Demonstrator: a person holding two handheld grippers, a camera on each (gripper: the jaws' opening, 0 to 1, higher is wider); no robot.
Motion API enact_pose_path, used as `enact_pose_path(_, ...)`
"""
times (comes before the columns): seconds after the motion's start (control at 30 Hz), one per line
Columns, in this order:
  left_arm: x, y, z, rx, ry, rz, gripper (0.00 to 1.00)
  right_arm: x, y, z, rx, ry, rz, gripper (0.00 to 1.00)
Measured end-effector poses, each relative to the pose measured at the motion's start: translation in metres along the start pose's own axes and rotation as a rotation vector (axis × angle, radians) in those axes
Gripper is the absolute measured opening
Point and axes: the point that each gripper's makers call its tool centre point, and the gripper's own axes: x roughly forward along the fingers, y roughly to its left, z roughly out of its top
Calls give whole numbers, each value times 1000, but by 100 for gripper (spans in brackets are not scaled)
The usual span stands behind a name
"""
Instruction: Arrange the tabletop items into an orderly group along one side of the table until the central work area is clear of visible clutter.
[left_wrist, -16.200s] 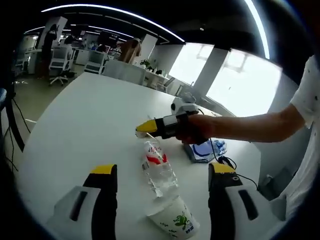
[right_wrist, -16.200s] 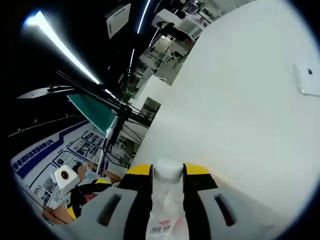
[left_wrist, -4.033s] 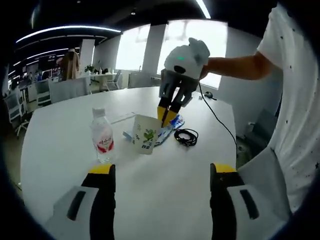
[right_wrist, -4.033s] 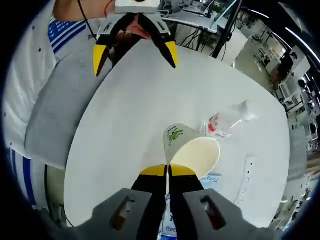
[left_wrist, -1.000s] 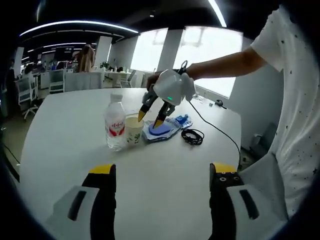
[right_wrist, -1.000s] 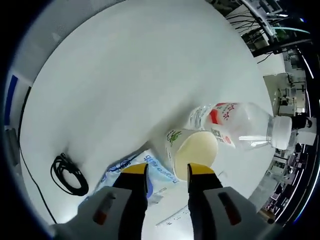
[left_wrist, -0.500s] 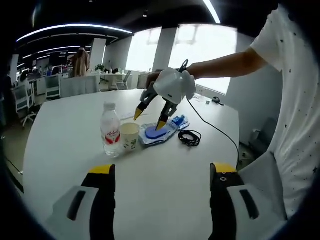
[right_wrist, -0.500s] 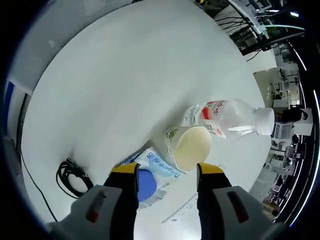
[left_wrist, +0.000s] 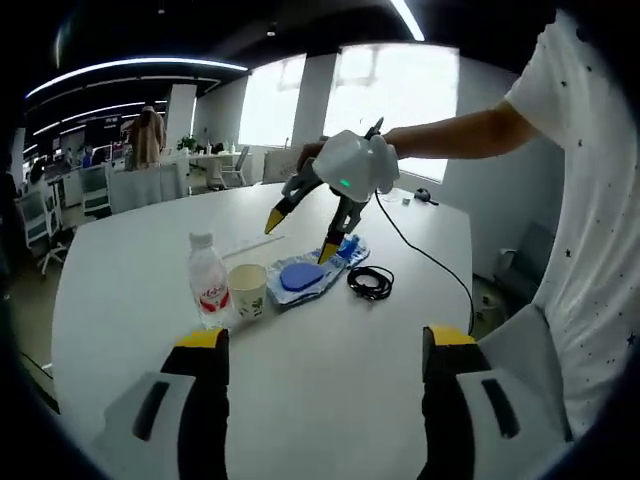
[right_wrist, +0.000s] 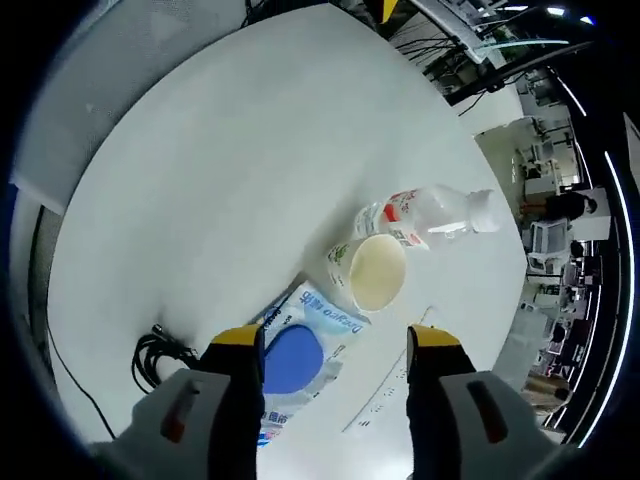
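Right gripper (left_wrist: 298, 237) hangs open above cup (left_wrist: 247, 290) and bottle (left_wrist: 208, 280).

Office chairs (left_wrist: 95, 190) and desks behind the table, bright windows (left_wrist: 395, 95) beyond.

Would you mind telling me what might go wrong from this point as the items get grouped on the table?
The right gripper hangs open just above the blue packet, close to the paper cup; a careless sweep might tip the open cup. The water bottle stands right beside the cup, so a knock could topple both. The black cable lies loosely coiled nearby and may snag a jaw.
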Motion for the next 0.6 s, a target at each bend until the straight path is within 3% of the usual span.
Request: enact_pose_path(0.6,10,-22,31,91,17,-44,83,-61,31,-29,255,-31,-132,60)
